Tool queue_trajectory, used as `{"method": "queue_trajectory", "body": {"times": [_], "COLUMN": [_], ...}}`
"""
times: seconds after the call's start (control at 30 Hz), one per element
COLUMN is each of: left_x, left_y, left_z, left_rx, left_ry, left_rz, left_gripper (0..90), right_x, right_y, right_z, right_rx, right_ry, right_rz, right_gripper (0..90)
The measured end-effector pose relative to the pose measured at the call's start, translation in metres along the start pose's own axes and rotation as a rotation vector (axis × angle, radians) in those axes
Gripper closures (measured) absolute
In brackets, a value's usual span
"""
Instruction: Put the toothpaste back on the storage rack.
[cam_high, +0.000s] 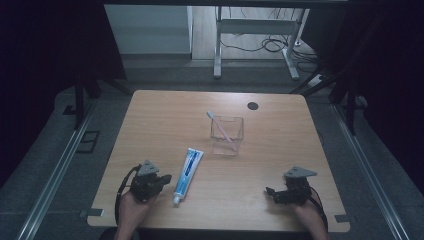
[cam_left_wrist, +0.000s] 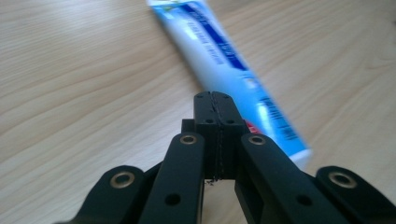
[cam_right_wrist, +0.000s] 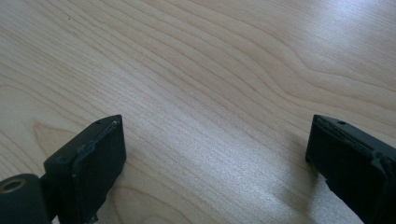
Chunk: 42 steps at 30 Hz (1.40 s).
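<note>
**Left jaws pressed together beside the toothpaste tube, right jaws spread wide over bare wood**

At the left of the high view, the left gripper (cam_high: 161, 179) sits near the front edge of the table (cam_high: 280, 135), held in a hand that comes in from below. Its own view shows the two black jaws pressed flat together, pad against pad, with nothing between them. Their tips lie just in front of the toothpaste tube (cam_left_wrist: 233, 70), which runs slantwise behind them; whether the tips touch the tube cannot be told.

Just to the right of that gripper in the high view, the white and blue toothpaste tube lies flat on the wood, its cap end toward the person and its crimped end pointing away toward the middle of the table.

Farther back and to the right stands a clear square container (cam_high: 227, 134), upright, with a pink toothbrush (cam_high: 221, 126) leaning inside it, the head sticking out over the back left corner. Beyond it, near the far edge, a round dark cable hole (cam_high: 253, 105) marks the tabletop.

At the right, the right gripper (cam_high: 270, 192) rests low near the front edge, well apart from the tube and the container. In its own view the jaws stand wide apart, with only bare wood grain between them and nothing held.
</note>
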<state>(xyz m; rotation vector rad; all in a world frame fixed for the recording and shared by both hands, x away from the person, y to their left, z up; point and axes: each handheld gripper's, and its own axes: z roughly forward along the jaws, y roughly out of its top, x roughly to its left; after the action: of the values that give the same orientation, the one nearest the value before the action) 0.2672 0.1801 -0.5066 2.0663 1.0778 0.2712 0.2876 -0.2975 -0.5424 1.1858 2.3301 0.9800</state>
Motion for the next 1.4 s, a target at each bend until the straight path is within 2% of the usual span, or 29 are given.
{"method": "queue_trajectory", "body": {"times": [0.13,0.53,0.67,0.73,0.97,1.4], "left_x": [-0.010,-0.029,-0.035,-0.038,-0.040,-0.028], "left_y": [0.002,0.010,0.012,0.012,0.013,0.010], "left_z": [0.003,0.014,0.020,0.023,0.026,0.019], "left_rx": [0.012,0.030,0.050,0.069,0.084,0.100], "left_ry": [-0.022,-0.089,-0.105,-0.103,-0.091,-0.064], "left_rz": [0.024,0.034,0.044,0.057,0.071,0.077], "left_gripper": [89.5,89.4,89.4,89.3,89.3,89.3], "right_x": [0.000,0.000,0.000,0.000,0.000,0.000], "right_y": [0.000,0.000,0.000,0.000,0.000,0.000], "right_z": [0.000,0.000,0.000,0.000,0.000,0.000], "right_rx": [0.000,0.000,0.000,0.000,0.000,0.000], "right_ry": [0.000,0.000,0.000,0.000,0.000,0.000], "right_rz": [0.000,0.000,0.000,0.000,0.000,0.000], "right_gripper": [4.8,4.8,4.8,4.8,4.8,4.8]}}
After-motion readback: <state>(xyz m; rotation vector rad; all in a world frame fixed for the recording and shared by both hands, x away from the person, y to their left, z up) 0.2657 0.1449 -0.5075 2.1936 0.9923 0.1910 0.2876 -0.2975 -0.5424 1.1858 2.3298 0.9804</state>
